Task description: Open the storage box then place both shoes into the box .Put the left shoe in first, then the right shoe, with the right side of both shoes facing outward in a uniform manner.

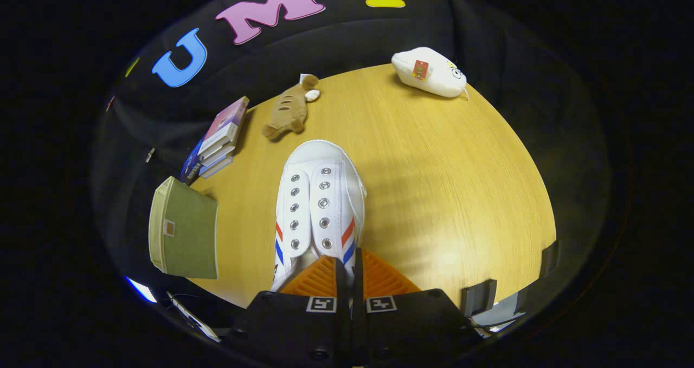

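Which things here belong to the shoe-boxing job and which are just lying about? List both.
Job: white shoe, apparently gripped at the tongue by the gripper, fingers nearly closed; green storage box, beside the shoe.

Lying about: stack of books, brown plush toy and white plush toy beyond the shoe, all on the wooden table.

- A round wooden table (pixel 461 194) with a light, yellowish grain filled the middle of the scene.
- Black cloth (pixel 347 37) hung in soft folds behind the table as the booth's wall.
- Light fell on the tabletop in pale bands, brightest near its close edge.
- Grey clamp-like brackets (pixel 477 296) sat along the table's near rim.
- Beyond the table edge, everything lay in darkness.
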`<state>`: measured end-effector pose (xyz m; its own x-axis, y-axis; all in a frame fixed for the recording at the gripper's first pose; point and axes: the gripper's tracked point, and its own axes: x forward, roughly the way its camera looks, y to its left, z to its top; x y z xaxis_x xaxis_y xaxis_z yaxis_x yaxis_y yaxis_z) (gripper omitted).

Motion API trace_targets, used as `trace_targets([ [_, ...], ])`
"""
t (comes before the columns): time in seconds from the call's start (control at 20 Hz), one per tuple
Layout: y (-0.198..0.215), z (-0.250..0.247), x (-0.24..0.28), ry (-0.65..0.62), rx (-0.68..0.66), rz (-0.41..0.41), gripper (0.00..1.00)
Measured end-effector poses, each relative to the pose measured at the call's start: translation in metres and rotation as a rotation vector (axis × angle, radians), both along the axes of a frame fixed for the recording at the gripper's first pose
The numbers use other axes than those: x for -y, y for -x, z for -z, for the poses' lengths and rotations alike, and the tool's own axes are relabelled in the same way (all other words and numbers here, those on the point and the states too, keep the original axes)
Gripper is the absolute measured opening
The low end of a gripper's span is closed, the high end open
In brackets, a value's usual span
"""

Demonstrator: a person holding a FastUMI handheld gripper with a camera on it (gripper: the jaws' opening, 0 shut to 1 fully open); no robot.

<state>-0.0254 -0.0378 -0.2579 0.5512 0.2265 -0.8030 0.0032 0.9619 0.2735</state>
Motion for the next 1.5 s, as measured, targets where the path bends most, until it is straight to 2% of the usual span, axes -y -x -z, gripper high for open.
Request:
trace_targets([
  [0.25, 0.01, -0.049, -0.092, -0.024, 0.057, -0.064, 0.06],
  [0.5, 0.022, -0.084, -0.198, -0.109, 0.082, -0.092, 0.05],
  [0.95, 0.034, -0.108, -0.362, -0.174, 0.044, -0.166, 0.05],
  [1.2, 0.034, -0.089, -0.416, -0.161, 0.018, -0.18, 0.05],
  [1.5, 0.03, -0.057, -0.436, -0.07, 0.005, -0.18, 0.07],
])
